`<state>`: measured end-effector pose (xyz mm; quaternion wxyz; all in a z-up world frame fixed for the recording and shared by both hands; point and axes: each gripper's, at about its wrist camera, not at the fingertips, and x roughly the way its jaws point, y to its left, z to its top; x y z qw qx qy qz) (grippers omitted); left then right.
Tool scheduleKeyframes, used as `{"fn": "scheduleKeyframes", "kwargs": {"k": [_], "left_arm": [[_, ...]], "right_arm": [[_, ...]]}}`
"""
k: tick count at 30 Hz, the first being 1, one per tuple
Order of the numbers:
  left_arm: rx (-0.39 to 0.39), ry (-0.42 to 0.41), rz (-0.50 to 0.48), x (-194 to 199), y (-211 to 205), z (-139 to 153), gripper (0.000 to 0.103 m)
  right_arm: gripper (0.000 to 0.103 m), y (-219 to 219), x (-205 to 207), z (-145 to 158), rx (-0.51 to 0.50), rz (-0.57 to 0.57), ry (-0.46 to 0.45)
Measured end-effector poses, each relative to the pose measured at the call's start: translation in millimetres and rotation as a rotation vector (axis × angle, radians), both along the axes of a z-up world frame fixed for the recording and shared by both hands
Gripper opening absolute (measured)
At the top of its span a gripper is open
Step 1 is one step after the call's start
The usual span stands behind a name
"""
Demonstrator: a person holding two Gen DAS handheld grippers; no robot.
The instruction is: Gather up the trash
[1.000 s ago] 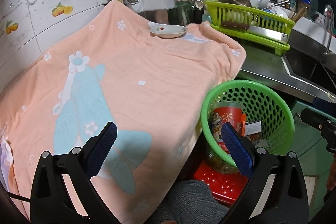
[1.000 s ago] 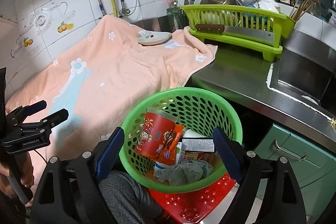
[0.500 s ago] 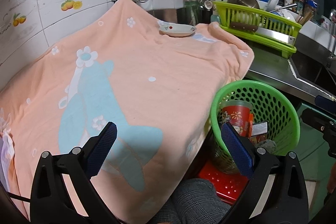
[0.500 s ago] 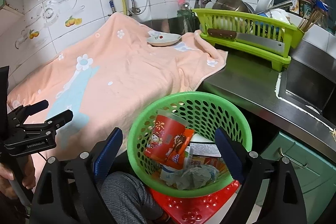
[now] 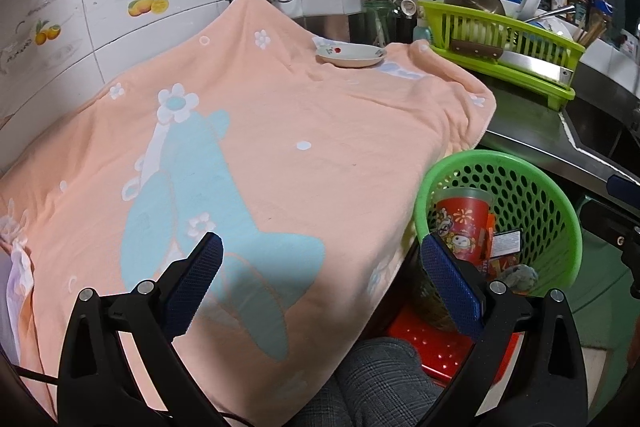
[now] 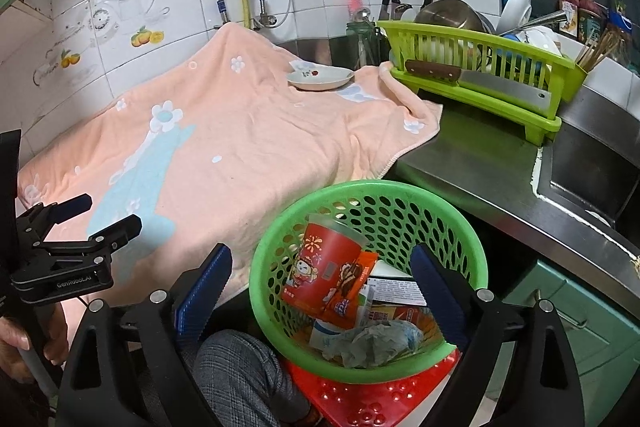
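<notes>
A green perforated basket [image 6: 360,195] [image 5: 500,163] stands on a red stool beside the counter. It holds a red printed cup [image 6: 324,267] [image 5: 460,219], an orange wrapper [image 6: 352,287], small cartons [image 6: 396,291] and crumpled tissue [image 6: 368,343]. My right gripper [image 6: 320,263] hangs open just above the basket's near rim, with nothing pressed between its blue pads. My left gripper [image 5: 320,259] [image 6: 100,217] is open and empty over the near edge of the peach towel, left of the basket.
A peach flowered towel [image 5: 280,131] covers the counter, with a small white dish [image 5: 352,55] at its far end. A green dish rack [image 6: 480,67] with a cleaver, a steel sink [image 6: 592,179], the red stool [image 6: 372,399] and a person's plaid knee [image 6: 240,375] are close by.
Both cameras have drifted slightly to the left, so the basket sits further right in each view. Nothing was picked up or let go.
</notes>
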<state>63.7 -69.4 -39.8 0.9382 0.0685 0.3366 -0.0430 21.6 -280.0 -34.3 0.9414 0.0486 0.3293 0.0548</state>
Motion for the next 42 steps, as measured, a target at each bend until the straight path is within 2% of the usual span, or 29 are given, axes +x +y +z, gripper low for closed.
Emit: {"fn": "scheduleKeyframes", "kwargs": {"k": [27, 42], "left_arm": [[-0.029, -0.047, 0.023, -6.4, 4.8, 7.4, 0.097], [0.002, -0.057, 0.055, -5.2, 4.7, 7.9, 0.097]], "right_arm": [[0.088, 14.9, 4.6, -5.0, -0.013, 0.020, 0.002], [0.089, 12.5, 6.2, -5.5, -0.017, 0.015, 0.005]]}}
